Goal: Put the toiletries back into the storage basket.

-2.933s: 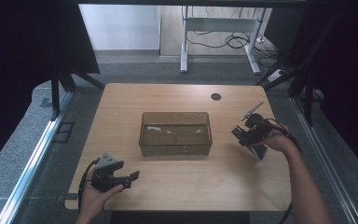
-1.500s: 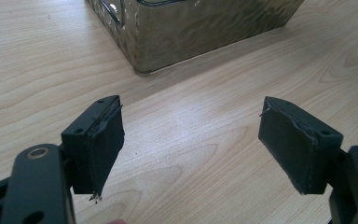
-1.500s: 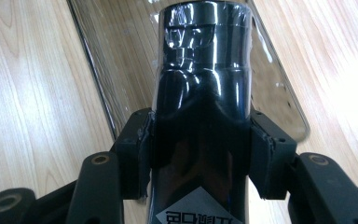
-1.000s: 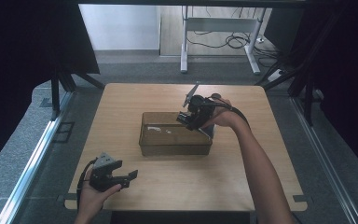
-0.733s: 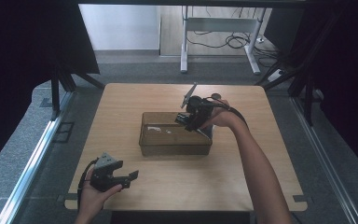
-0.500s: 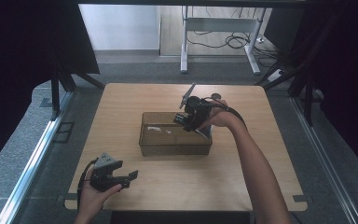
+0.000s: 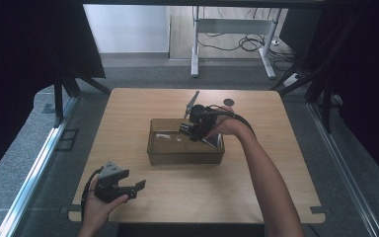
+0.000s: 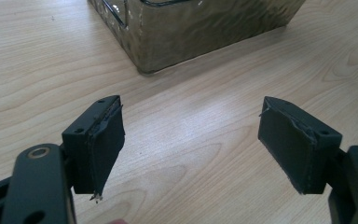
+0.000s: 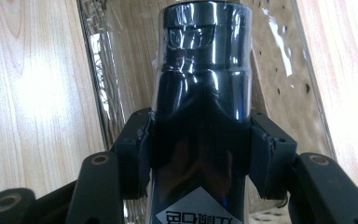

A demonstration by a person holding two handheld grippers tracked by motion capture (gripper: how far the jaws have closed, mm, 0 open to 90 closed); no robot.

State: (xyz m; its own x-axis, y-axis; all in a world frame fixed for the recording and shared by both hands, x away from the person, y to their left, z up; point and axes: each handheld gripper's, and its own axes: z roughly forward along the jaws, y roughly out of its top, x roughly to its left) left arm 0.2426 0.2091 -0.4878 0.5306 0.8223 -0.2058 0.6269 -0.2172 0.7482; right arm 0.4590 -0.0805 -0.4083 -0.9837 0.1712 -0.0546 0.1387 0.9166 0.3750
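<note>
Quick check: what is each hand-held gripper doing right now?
Left hand-held gripper: open, holding nothing, low over the table.
Right hand-held gripper: closed on a dark shiny bottle, above the clear tub.

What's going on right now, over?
Right gripper shut on dark bottle, over clear tub. Left gripper open, idle on table. Nothing blocking.

right gripper (image 9: 200,135) clamped, left gripper (image 8: 205,140) jaws wide
</note>
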